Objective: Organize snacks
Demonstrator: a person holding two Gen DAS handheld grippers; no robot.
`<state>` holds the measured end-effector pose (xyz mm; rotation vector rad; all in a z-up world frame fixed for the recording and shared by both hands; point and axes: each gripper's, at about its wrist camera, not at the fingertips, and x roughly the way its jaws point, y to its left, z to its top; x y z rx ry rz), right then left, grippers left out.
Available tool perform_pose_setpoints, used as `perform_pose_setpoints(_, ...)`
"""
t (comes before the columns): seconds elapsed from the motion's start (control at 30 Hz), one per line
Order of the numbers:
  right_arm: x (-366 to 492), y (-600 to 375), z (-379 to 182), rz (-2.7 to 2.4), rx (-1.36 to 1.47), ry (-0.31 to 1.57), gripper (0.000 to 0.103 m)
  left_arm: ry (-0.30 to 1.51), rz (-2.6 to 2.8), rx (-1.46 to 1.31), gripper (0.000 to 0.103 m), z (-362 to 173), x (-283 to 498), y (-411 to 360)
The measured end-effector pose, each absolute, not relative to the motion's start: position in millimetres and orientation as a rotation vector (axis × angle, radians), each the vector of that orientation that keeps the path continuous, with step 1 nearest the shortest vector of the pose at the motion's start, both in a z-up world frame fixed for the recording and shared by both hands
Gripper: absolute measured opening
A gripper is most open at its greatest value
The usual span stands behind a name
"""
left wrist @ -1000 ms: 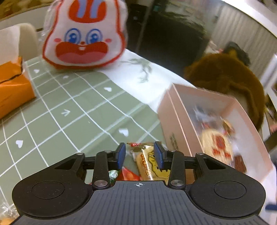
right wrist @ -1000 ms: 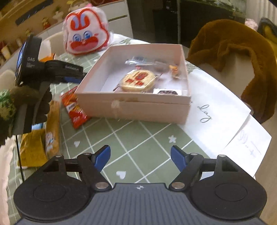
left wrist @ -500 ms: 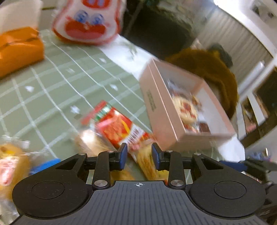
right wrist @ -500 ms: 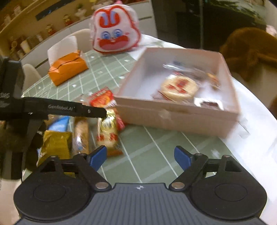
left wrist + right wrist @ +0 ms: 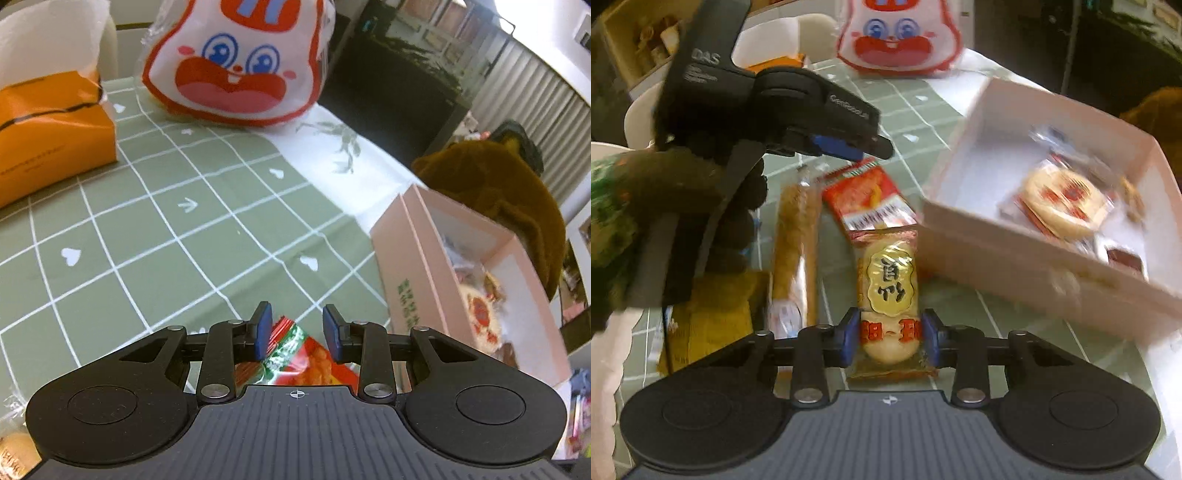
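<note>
Right claw (image 5: 889, 339) now grips cracker pack (image 5: 888, 291).

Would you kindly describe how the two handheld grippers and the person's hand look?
Both grippers, left and right, have matte black ribbed bodies, round side discs, silver pivot screws and blue fingertip pads. The left one carries white lettering. The left hand wears a dark glove below a green patterned sleeve.
</note>
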<state>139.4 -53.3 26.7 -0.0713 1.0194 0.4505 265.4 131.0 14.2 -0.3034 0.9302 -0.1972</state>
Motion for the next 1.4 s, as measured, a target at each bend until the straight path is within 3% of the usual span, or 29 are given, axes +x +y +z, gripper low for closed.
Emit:
perform_pose_setpoints(0.17,112.3,-83.8,29.7,0.432,-0.068,1.023,0.036,0.988,-0.326,-0.255,0.027,14.7,241.6,122.2)
perform_pose_setpoints(0.43,81.5,-118.5,35.6,0.340,-0.063,1.008,0.040,1.057,-0.399,-0.256,0.026,17.9,185.6,111.1)
perform_pose_setpoints(0.53,78.1,-132.8,38.7,0.301,-0.041,1.005,0.051,1.075,-0.406,-0.252,0.026,19.4,165.4,107.2)
perform_pose_setpoints(0.6,86.8,-142.8,43.1,0.288,0.023,0.990,0.072,1.084,-0.409,-0.246,0.026,20.9,155.5,105.3)
perform_pose_setpoints(0.63,93.2,-147.2,44.6,0.284,0.048,0.981,0.073,1.087,-0.409,-0.240,0.026,21.8,150.9,103.9)
perform_pose_setpoints(0.83,164.1,-137.2,48.0,0.337,0.162,0.973,0.077,1.092,-0.419,-0.213,0.025,33.5,127.3,99.8)
perform_pose_setpoints(1.0,203.3,-108.8,42.9,0.344,0.118,0.991,0.076,0.948,-0.417,-0.260,0.025,55.3,122.3,103.2)
perform_pose_setpoints(1.1,183.4,-113.4,46.6,0.385,0.100,0.990,0.077,0.911,-0.367,-0.284,0.026,54.0,132.4,106.8)
perform_pose_setpoints(1.4,101.1,-171.6,25.3,0.238,-0.053,1.021,0.081,1.041,-0.418,-0.287,0.026,23.1,140.1,76.8)
